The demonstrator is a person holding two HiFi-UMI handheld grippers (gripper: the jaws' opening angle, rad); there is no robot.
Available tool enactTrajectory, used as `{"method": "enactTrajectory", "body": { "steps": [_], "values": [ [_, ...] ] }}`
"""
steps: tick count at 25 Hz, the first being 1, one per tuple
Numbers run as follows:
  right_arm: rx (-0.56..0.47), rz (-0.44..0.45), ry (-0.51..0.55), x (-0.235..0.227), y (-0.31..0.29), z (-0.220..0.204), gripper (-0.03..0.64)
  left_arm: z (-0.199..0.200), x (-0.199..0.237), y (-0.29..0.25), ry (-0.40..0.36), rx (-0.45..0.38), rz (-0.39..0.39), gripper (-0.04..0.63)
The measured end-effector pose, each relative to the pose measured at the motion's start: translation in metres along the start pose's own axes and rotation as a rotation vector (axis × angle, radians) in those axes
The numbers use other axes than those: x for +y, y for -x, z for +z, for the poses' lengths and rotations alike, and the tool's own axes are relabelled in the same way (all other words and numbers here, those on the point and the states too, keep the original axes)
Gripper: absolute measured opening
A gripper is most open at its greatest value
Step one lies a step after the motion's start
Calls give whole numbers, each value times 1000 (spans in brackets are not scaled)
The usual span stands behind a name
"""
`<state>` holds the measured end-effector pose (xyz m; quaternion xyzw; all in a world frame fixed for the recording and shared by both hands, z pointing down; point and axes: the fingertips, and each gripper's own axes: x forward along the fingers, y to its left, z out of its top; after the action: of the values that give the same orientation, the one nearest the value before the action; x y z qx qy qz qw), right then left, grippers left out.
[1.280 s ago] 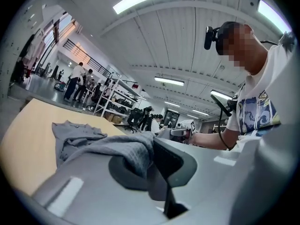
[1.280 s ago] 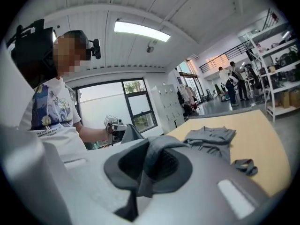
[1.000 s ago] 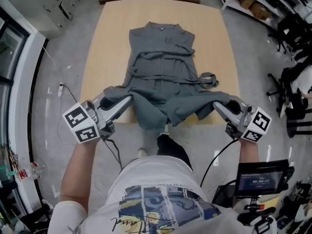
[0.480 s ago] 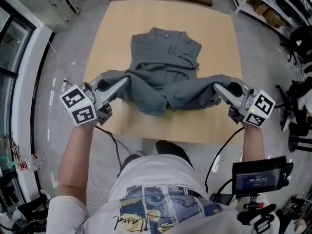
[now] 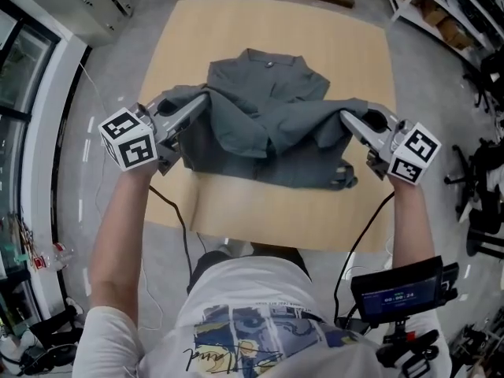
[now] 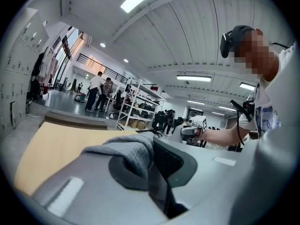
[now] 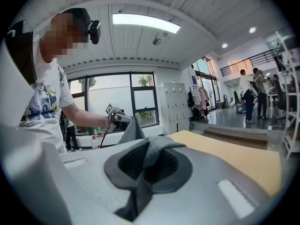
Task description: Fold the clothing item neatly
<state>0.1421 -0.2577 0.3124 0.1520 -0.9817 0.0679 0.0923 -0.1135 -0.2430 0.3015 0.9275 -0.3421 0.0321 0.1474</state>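
A grey dress (image 5: 268, 113) lies on the wooden table (image 5: 260, 203), its lower half lifted and carried over the upper half. My left gripper (image 5: 203, 99) is shut on the hem's left corner, and grey cloth (image 6: 129, 156) shows pinched between its jaws. At the right, my right gripper (image 5: 344, 115) is shut on the other hem corner, with a fold of the cloth (image 7: 154, 156) squeezed in its jaws. The collar end with a button (image 5: 268, 64) lies flat at the table's far side. A loose belt end (image 5: 344, 176) hangs out at the right.
The table's near edge (image 5: 260, 239) lies just in front of the person. Shelving racks (image 5: 441, 14) stand at the far right and black chairs (image 5: 484, 69) beside them. A screen on a stand (image 5: 398, 294) sits by the person's right hip. Cables (image 5: 169, 203) hang off the table's left.
Both grippers have carried the hem away from the person, over the dress toward its collar. The lower half now drapes over the upper half, and the near part of the table is uncovered.
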Motion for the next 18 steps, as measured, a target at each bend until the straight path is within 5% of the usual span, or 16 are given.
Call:
{"method": "enactTrajectory", "body": {
  "steps": [7, 18],
  "values": [
    [23, -52, -58, -99, -38, -38, 18, -23, 86, -67, 50, 52, 52, 23],
    [64, -153, -193, -188, -73, -111, 18, -78, 176, -115, 133, 140, 159, 23]
  ]
}}
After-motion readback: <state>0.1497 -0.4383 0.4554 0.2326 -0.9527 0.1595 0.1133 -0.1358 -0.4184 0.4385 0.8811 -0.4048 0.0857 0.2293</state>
